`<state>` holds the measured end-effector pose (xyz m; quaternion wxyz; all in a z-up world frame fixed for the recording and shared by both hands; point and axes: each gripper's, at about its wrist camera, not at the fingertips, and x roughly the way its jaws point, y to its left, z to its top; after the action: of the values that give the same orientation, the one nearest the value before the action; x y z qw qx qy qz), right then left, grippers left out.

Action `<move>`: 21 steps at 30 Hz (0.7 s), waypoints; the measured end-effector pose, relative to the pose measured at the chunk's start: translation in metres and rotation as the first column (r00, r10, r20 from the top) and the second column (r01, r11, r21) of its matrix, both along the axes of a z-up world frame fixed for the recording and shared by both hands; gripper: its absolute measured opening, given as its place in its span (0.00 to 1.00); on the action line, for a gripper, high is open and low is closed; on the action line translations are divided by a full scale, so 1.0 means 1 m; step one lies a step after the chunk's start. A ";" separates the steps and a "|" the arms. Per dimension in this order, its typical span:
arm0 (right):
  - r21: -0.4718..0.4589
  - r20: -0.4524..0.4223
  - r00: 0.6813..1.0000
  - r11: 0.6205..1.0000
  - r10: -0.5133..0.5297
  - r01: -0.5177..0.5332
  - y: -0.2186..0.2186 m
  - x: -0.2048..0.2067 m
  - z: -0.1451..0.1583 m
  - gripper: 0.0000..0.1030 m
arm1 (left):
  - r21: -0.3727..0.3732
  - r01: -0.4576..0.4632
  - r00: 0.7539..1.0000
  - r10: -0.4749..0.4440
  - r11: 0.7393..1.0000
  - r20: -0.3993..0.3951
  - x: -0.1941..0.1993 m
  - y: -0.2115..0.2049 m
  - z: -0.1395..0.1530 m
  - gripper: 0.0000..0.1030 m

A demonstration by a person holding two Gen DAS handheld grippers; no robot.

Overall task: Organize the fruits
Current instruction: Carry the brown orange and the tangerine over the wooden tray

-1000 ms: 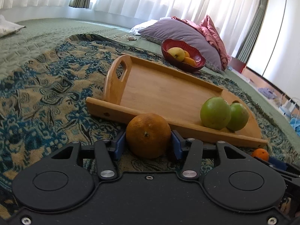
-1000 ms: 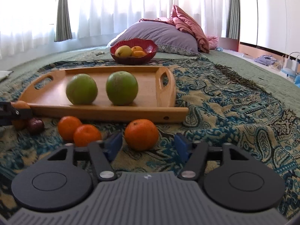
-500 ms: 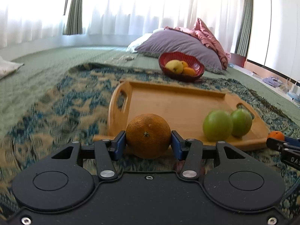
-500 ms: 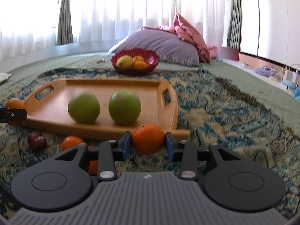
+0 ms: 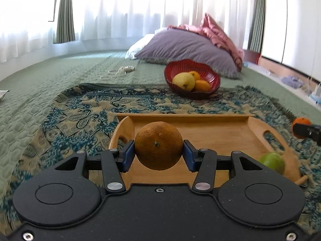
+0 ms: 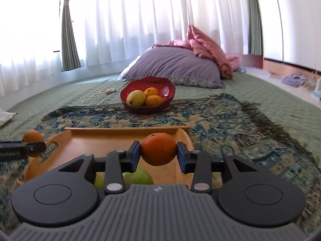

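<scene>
Change vs. 1 s earlier: both fruits, then resting on the patterned throw in front of the tray, were lifted off it and carried above the wooden tray point(image 5: 224, 134); the R jaws, then apart around the small orange, had just been closing and were clamped on it.
L gripper point(image 5: 158, 154): closed on a large dull orange point(image 5: 158, 145); both blue pads point(image 5: 126, 156) were pressed to its sides, stem scar turned toward the camera.
R gripper point(image 6: 158, 154): closed on a smaller bright orange point(image 6: 158, 149), pinched between blue pads point(image 6: 134, 156); fruit held clear of the tray floor.
Tray: light wood w/ cut-out handles at both ends, laid on the blue-and-tan paisley throw point(image 5: 84, 118); seen just below and ahead of both grippers.
Green fruits: one round green fruit point(image 5: 273, 162) was seen at the tray's near right corner in L view; two point(image 6: 140, 177) were partly hidden behind the R gripper body in R view.
Red bowl point(image 6: 148, 92): ribbed, set on the throw's far edge beyond the tray; a yellow pear-like fruit point(image 6: 136, 98) and two small oranges point(image 6: 153, 100) were held in it.
Cross-views: R gripper's orange and finger tip were seen at the right edge of L view; L gripper's orange at the left edge of R view.
Backdrop: green quilted cover point(image 5: 40, 80), purple pillow point(image 6: 172, 66), pink bedding point(image 6: 206, 50), white cord point(image 5: 118, 71), sheer curtains point(image 6: 140, 16).
</scene>
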<state>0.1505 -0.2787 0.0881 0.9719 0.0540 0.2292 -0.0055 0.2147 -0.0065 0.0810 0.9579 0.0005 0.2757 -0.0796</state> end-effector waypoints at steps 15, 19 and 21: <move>0.013 -0.187 0.982 1.000 0.020 -0.017 0.011 0.096 -0.030 0.42 | -0.002 -0.043 0.987 0.042 0.999 -0.154 0.071 0.015 -0.038 0.47; 0.032 -0.215 0.977 0.999 0.013 -0.006 0.009 0.102 -0.040 0.42 | 0.012 -0.034 0.987 0.036 0.999 -0.154 0.073 0.015 -0.043 0.47; 0.030 -0.220 0.975 1.000 0.010 -0.003 0.009 0.103 -0.042 0.42 | 0.011 -0.034 0.987 0.035 0.999 -0.156 0.074 0.014 -0.044 0.47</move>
<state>0.2540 -0.2693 0.0458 0.9396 0.0667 0.3355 -0.0049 0.2887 0.0080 0.0366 0.9347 -0.0067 0.3500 -0.0617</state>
